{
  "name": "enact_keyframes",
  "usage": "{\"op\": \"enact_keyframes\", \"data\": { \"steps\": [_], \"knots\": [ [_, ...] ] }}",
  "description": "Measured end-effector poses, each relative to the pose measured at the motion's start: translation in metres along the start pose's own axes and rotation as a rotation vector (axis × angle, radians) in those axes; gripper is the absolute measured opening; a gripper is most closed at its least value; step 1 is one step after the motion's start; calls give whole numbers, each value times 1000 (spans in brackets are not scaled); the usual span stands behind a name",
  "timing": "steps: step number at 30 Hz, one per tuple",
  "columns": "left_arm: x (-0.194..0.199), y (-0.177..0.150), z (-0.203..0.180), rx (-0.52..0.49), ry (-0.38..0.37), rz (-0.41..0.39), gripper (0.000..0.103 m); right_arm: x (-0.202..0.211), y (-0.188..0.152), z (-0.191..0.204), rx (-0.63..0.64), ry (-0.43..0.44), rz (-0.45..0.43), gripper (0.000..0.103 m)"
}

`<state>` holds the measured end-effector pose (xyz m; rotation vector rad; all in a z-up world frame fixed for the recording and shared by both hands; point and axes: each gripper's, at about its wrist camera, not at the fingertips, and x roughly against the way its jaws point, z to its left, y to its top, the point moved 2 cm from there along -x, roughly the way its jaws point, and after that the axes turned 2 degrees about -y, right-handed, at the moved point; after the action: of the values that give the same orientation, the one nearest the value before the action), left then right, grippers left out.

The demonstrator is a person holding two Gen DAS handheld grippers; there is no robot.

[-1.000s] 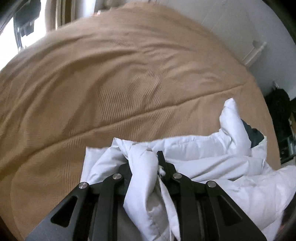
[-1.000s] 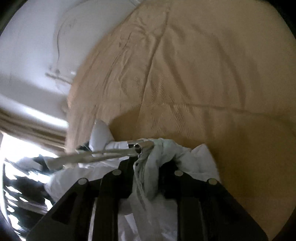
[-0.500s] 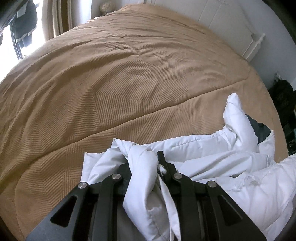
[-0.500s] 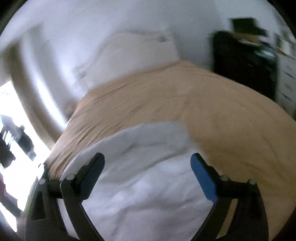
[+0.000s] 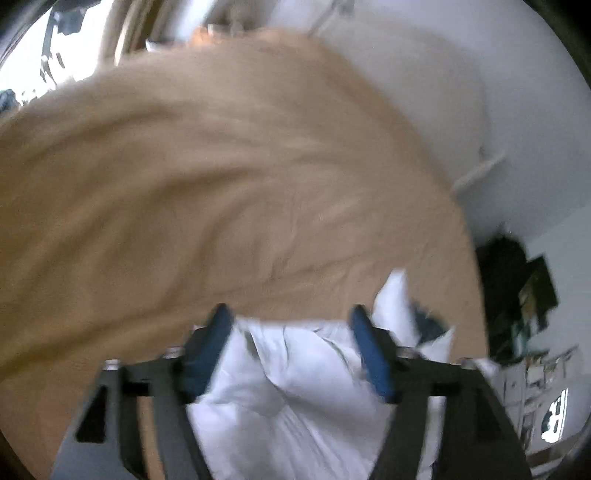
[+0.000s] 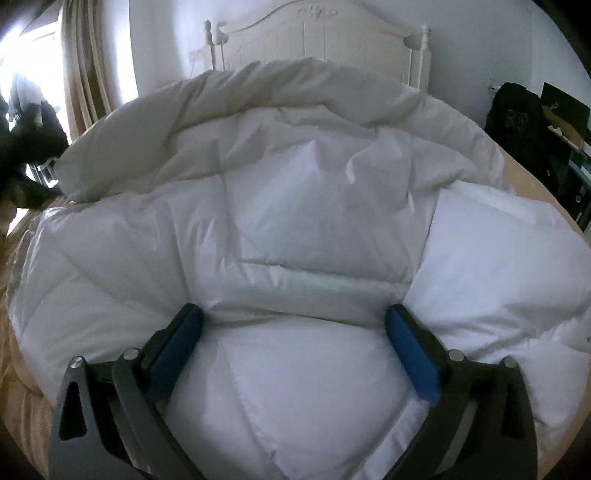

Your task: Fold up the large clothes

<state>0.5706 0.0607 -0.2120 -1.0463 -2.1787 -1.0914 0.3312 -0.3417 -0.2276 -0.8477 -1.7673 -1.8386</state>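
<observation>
- Step in hand, as I read it: letting go between folds. White quilted puffy down coat [image 6: 295, 229] lies spread on the bed, hood or collar roll toward the headboard, nothing pinched.
- Right hand-held gripper [image 6: 293, 332]: jaws opening, nearly full wide; blue pads stand either side of a coat panel w/ fabric between them but not pressed. No hold.
- Left hand-held gripper [image 5: 288, 332]: jaws opening too, fairly wide; view is motion-blurred. White fabric shows between the pads, doesn't look clamped. No hold.
- In the left wrist view the coat [image 5: 295, 387] bunches at the near edge of the bed, a dark lining patch peeking at the right.
- Next move, my guess: pick two fresh grip points, prob. a sleeve or side edge, close on a thin layer only, then carry it across the body. Puffy fill will spring back, so pressing flat after may be needed.
- Surface: bed w/ tan ribbed bedspread [image 5: 221, 184], soft and wrinkled, so the coat can drag or ruck it.
- Room: white carved wooden headboard [image 6: 314, 33] at the far end, beige curtains [image 6: 88, 62] by a bright window on the left, dark bag and black furniture [image 6: 524, 110] on the right, white walls.
</observation>
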Motion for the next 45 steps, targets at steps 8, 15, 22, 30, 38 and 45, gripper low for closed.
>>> {"op": "enact_keyframes", "data": {
  "steps": [8, 15, 22, 30, 38, 45],
  "knots": [
    [52, -49, -65, -308, 94, -37, 82, 2, -5, 6, -4, -17, 18, 101],
    [-51, -165, -99, -669, 278, 102, 88, 11, 13, -2, -24, -6, 55, 100],
    [-66, -164, -81, -657, 299, 57, 98, 43, 56, -24, -59, -17, 12, 98],
    [-71, -156, -79, -642, 311, 77, 100, -74, 125, -59, -75, -132, 289, 99],
    [-73, -158, -75, -634, 313, 74, 102, -146, 168, -113, -210, -230, 369, 102],
    [-74, -154, -74, -641, 311, 75, 103, -43, 151, -140, -513, 179, 196, 96]
  ]
}}
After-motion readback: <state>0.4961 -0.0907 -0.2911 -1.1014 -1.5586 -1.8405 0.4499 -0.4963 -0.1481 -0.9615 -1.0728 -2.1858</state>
